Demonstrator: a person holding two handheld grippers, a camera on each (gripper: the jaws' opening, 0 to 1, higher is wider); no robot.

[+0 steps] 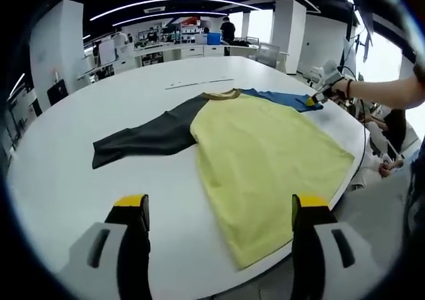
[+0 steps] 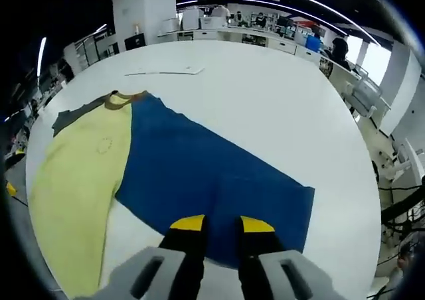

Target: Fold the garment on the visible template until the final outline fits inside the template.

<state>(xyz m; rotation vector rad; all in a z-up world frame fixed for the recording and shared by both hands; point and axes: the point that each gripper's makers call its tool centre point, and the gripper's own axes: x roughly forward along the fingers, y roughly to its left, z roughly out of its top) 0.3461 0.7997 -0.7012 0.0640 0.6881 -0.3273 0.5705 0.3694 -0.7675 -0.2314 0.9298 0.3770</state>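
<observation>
left gripper (image 1: pixel 220 210) wide apart, hovering above the table (image 1: pixel 80 180) near the yellow garment (image 1: pixel 265 160) — right gripper (image 2: pixel 222 228) narrow, low at the blue sleeve (image 2: pixel 219 180), grip on it unclear — garment spread flat.

- Left gripper (image 1: pixel 220 210): two black jaws with yellow tips, each rising from a pale grey base that has a dark slot.
- Right gripper (image 2: pixel 221 225): the same build, black jaws, yellow tips, grey slotted bases.
- Person's hand (image 1: pixel 339 85): a dark red band around the wrist behind it.
</observation>
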